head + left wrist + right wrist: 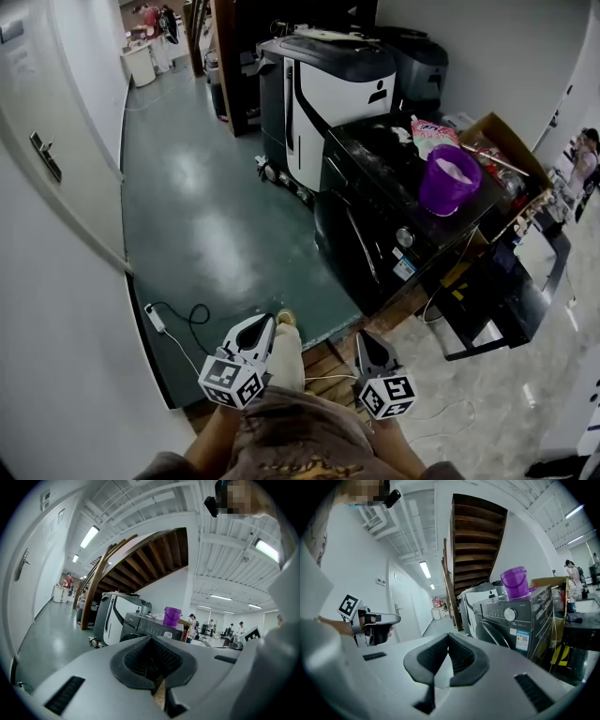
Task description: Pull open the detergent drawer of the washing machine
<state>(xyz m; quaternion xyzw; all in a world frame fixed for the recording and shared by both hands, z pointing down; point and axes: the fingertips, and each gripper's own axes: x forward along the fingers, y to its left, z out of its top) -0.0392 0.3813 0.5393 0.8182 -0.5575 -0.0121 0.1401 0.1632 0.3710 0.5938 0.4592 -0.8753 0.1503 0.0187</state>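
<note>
The left claw [263, 325] is pressed shut and empty, low at the person's waist. The right claw [367, 339], also closed on nothing, is the nearer of the two to the single washing machine [370, 230], ahead and rightward. Its detergent drawer, somewhere along the control strip [501, 612], looks unopened.

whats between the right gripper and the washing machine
Nothing stands between them: in the head view only wooden boards and bare floor separate the right gripper from the washing machine.
</note>
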